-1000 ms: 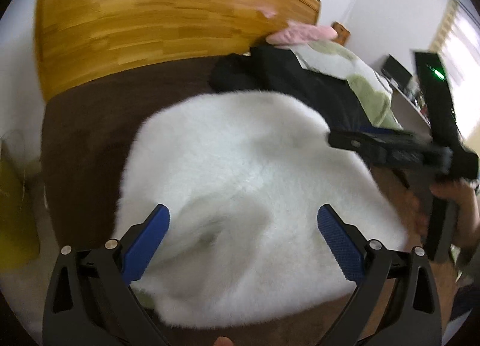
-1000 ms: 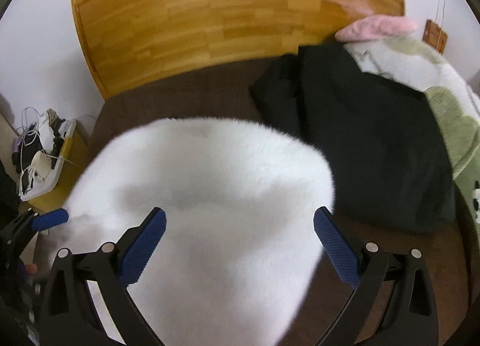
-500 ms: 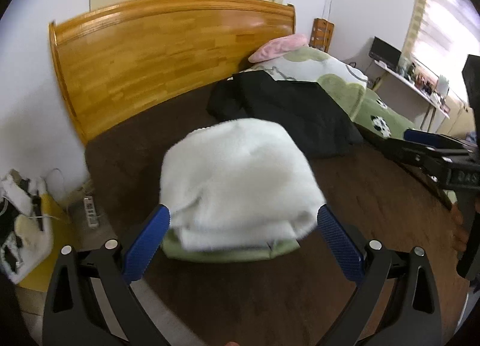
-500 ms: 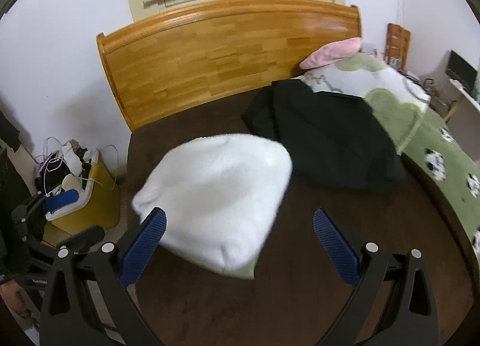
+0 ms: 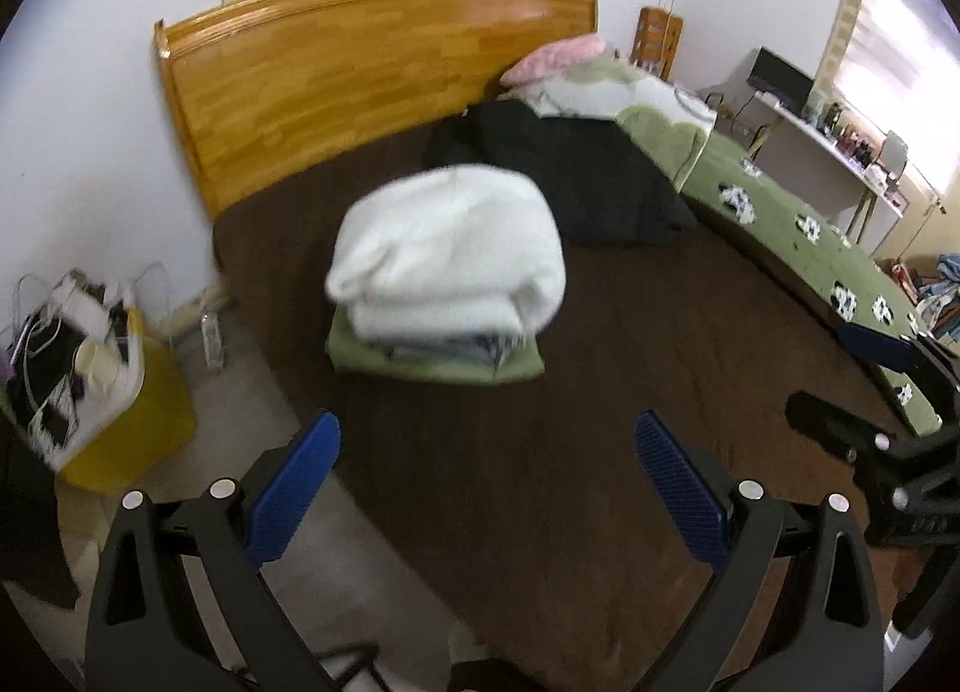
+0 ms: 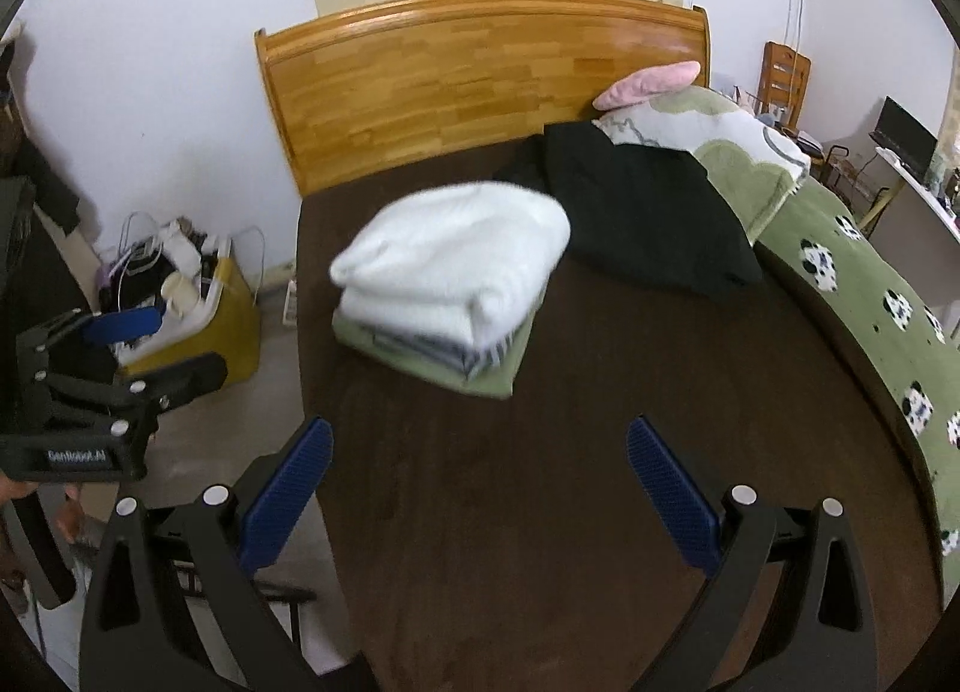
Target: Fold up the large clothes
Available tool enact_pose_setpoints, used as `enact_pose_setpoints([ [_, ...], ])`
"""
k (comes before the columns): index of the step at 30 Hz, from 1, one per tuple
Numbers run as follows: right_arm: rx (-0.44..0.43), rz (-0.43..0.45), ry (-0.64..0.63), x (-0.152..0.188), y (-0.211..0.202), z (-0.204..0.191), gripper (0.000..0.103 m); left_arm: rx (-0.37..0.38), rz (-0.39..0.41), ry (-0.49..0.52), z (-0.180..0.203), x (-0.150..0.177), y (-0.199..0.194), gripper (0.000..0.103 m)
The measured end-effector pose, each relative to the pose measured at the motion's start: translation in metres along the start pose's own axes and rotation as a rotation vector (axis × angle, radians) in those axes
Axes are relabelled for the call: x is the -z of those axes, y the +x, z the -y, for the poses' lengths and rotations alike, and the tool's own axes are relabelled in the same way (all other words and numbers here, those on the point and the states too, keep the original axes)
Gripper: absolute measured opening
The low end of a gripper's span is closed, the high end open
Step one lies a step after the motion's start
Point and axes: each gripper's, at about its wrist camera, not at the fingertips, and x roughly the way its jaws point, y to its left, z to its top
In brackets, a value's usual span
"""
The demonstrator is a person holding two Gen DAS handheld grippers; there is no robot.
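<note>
A folded white fluffy garment lies on top of a stack of folded clothes, with a striped piece and a green piece under it, on the brown bed cover. The stack also shows in the right wrist view. A black garment lies unfolded behind it, also seen in the right wrist view. My left gripper is open and empty, well back from the stack. My right gripper is open and empty, also back from it.
A wooden headboard stands at the back. A green blanket with a panda print and a pink pillow lie on the right. A yellow bin with clutter stands on the floor at the left. A desk is at the far right.
Both grippers have pulled back and up from the white garment, which now lies free on the stack. The view has widened from close over the fleece to the whole bed.
</note>
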Motion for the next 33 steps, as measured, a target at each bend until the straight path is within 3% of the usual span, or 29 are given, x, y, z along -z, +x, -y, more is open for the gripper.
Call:
enact_pose_setpoints([
  [10, 0.017, -0.011, 0.038, 0.038, -0.021, -0.024, 0.097, -0.012, -0.018, 0.026, -0.003, 0.043, -0.027, 0.096],
  [25, 0.039, -0.001, 0.025, 0.028, -0.015, -0.029, 0.097, -0.024, 0.023, 0.021, -0.011, 0.037, -0.024, 0.096],
  [33, 0.026, -0.023, 0.038, 0.027, -0.008, -0.025, 0.097, -0.023, 0.004, 0.037, -0.008, 0.033, -0.016, 0.096],
])
